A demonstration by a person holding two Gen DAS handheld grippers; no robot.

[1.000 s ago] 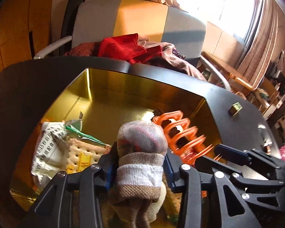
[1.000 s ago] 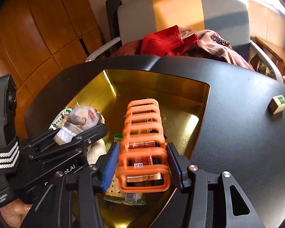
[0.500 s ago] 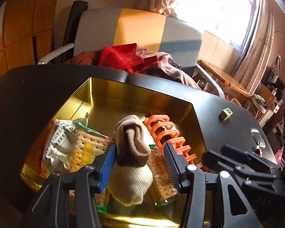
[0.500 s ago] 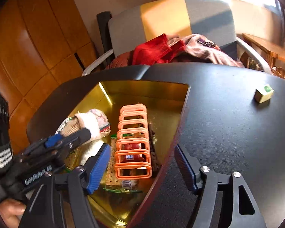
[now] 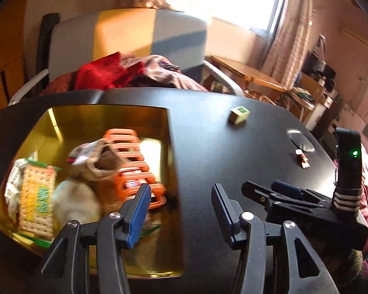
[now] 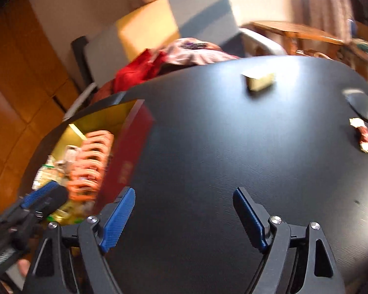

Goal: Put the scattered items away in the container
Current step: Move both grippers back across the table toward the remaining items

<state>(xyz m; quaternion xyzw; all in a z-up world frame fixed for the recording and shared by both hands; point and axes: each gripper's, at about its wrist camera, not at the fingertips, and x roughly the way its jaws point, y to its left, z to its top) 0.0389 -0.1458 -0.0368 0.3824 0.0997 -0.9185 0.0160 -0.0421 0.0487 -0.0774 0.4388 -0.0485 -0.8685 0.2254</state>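
table (image 5: 233, 152): black, holds everything
box (image 5: 95, 117): gold, left end of table; inside it rack (image 5: 135, 166), sock (image 5: 98, 161), crackers (image 5: 36, 196)
left gripper (image 5: 181, 210): jaws apart, empty, over box's right edge
right gripper (image 6: 184, 218): jaws apart, empty, right of box
cube (image 6: 260, 80): far right of box
candy (image 6: 363, 134): farther right of box

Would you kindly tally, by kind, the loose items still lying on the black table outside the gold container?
Small yellow-green box: 1
Red wrapped candy: 1
Dark oval object: 1
Total: 3
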